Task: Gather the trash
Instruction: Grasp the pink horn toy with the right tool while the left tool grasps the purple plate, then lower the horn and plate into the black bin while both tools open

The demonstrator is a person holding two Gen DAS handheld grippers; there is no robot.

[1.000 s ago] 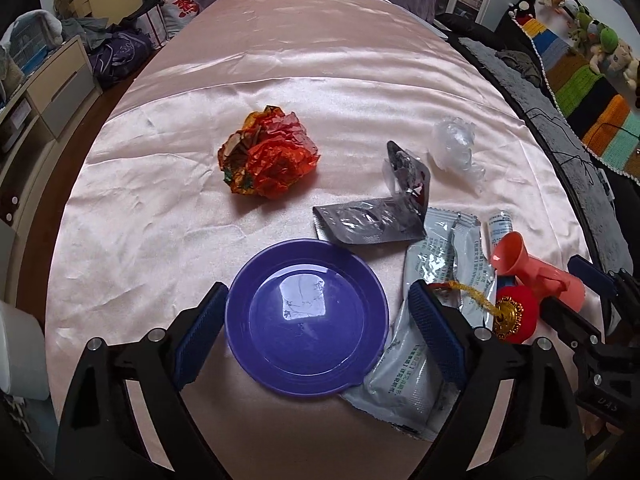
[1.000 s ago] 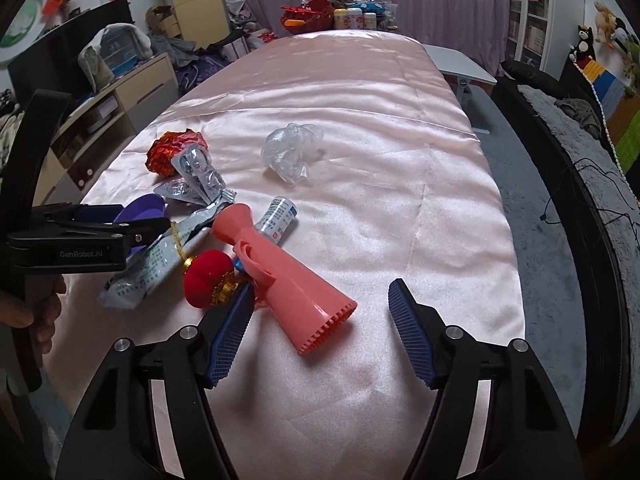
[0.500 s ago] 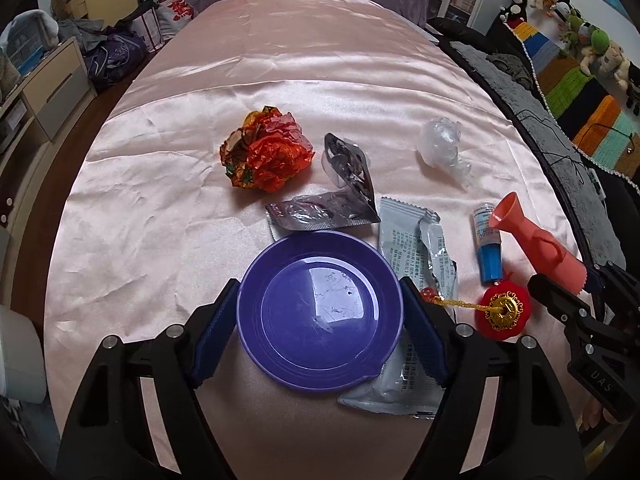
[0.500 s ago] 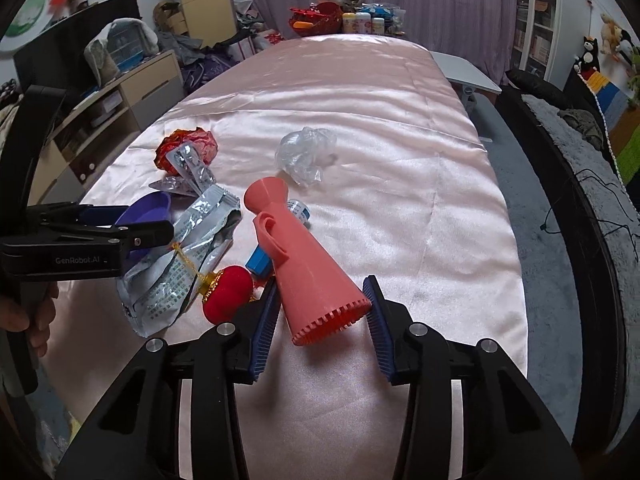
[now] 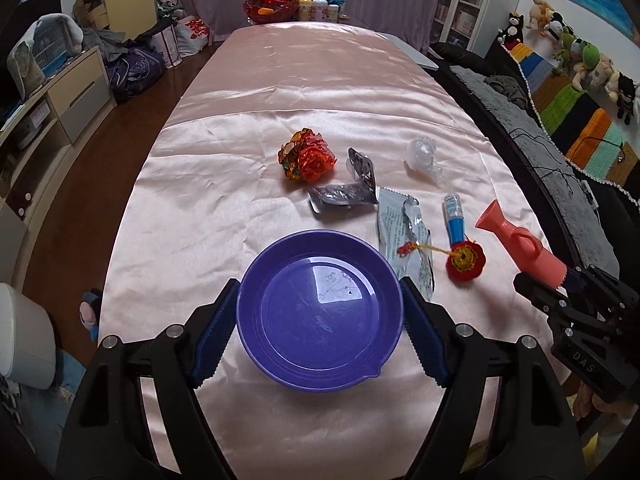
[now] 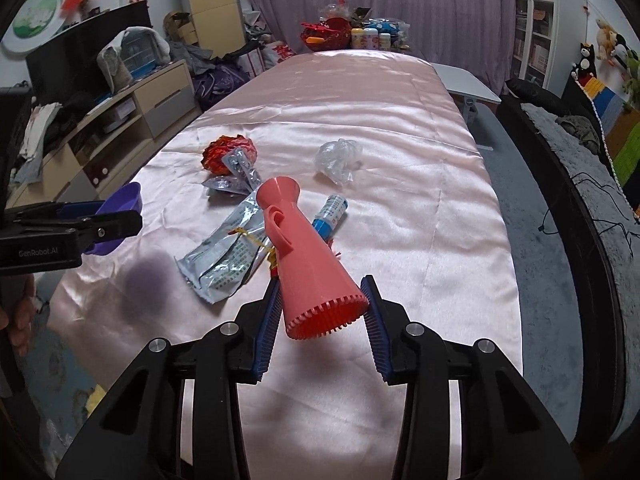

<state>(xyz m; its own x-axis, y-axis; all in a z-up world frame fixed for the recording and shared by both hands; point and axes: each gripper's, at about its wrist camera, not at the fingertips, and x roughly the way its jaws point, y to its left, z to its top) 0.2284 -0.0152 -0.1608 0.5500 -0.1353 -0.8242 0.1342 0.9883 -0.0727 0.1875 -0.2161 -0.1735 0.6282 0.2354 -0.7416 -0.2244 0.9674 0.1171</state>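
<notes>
Clamping the dish rim at 3 and 9, left gripper held; right gripper had just closed on the funnel's wide end. Both looked light, stiff, slick.

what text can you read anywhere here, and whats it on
"GenRobot.AI": on the side of the left tool, right wrist view.
"DAS": on the body of the right tool, left wrist view.
Silver wrapper: printed lines, too small to read.
Small blue and white tube: label print, too blurred to read.
Red bag on the floor: a large red character, not legible.
</notes>
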